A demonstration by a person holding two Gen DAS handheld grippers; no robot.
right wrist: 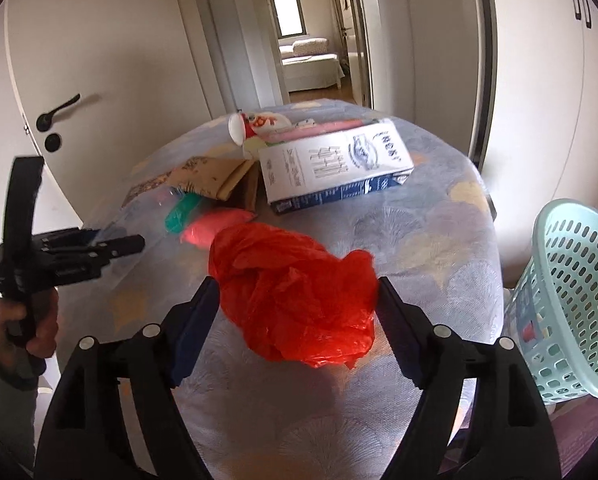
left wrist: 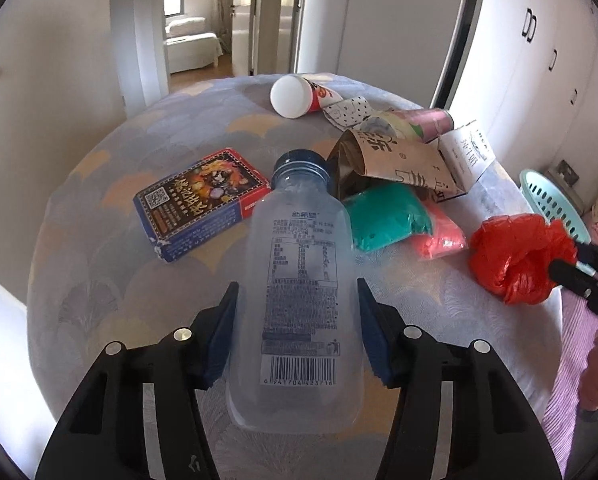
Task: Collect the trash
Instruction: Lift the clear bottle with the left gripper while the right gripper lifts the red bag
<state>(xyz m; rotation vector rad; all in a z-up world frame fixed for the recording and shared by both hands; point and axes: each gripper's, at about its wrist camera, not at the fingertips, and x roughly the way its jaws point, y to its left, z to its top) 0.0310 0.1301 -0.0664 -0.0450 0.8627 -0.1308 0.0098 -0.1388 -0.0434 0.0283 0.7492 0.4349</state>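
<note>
Trash: clear bottle [left wrist: 299,276] (blue-capped) clamped in left gripper [left wrist: 297,300], crumpled red bag [right wrist: 295,296] pinched by right gripper [right wrist: 299,300]

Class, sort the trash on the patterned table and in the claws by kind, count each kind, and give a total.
Plastic bottle: 1
Paper cups: 2
Cartons and boxes: 3
Soft packets, green and pink: 2
Red plastic bag: 1
Total: 9; crumpled scraps among the pile are left uncounted.
</note>
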